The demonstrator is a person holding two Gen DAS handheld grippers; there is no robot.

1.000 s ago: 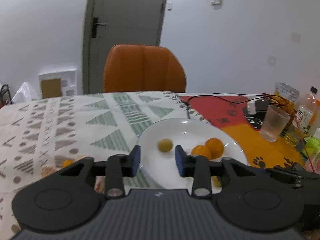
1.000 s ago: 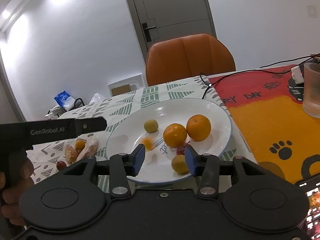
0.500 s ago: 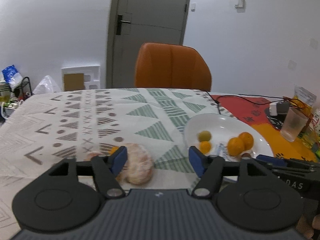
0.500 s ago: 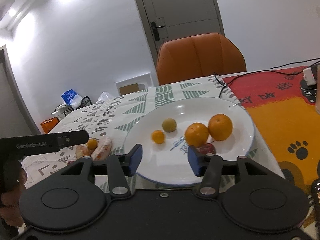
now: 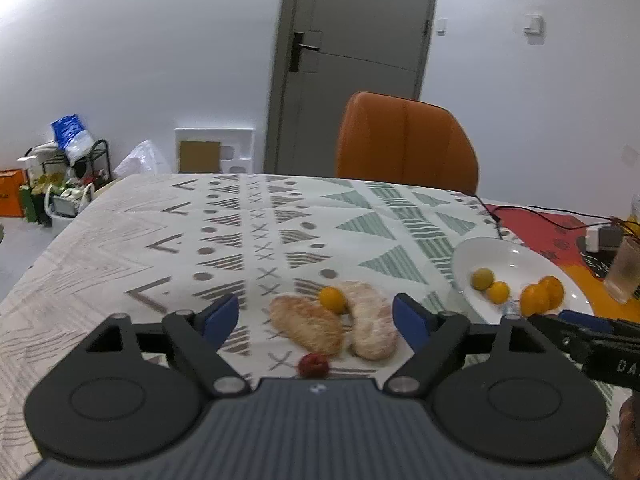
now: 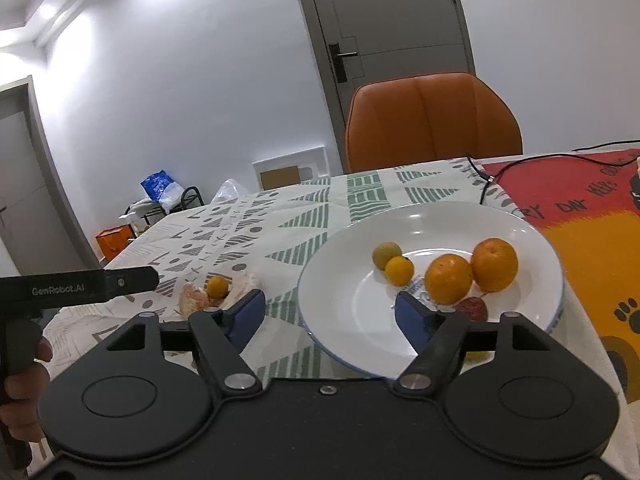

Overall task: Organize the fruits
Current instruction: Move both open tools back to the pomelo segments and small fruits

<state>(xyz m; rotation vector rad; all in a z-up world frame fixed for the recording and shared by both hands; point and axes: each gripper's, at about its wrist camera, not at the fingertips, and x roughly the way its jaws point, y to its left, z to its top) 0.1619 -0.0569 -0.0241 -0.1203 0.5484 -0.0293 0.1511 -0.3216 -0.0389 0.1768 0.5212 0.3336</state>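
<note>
A white plate [image 6: 340,280] holds two oranges [image 6: 448,278], a small orange fruit [image 6: 399,270], a green-yellow fruit [image 6: 385,253] and a red fruit [image 6: 472,307]. The plate also shows in the left wrist view [image 5: 516,256]. On the patterned cloth lie two peeled pale citrus pieces [image 5: 306,328], a small orange fruit [image 5: 333,299] and a small red fruit [image 5: 314,365]. My left gripper [image 5: 316,318] is open and empty, just short of these. My right gripper [image 6: 330,314] is open and empty over the plate's near left rim.
An orange chair [image 5: 406,142] stands behind the table. A black cable [image 5: 520,210], a charger and a plastic cup [image 5: 624,276] lie on the red-orange mat at the right. Clutter and a rack stand on the floor far left [image 5: 60,184].
My left gripper swung left from the plate to the loose fruit on the cloth and opened wider. My right gripper opened wider; the small orange fruit rolled to rest by the green-yellow one.
</note>
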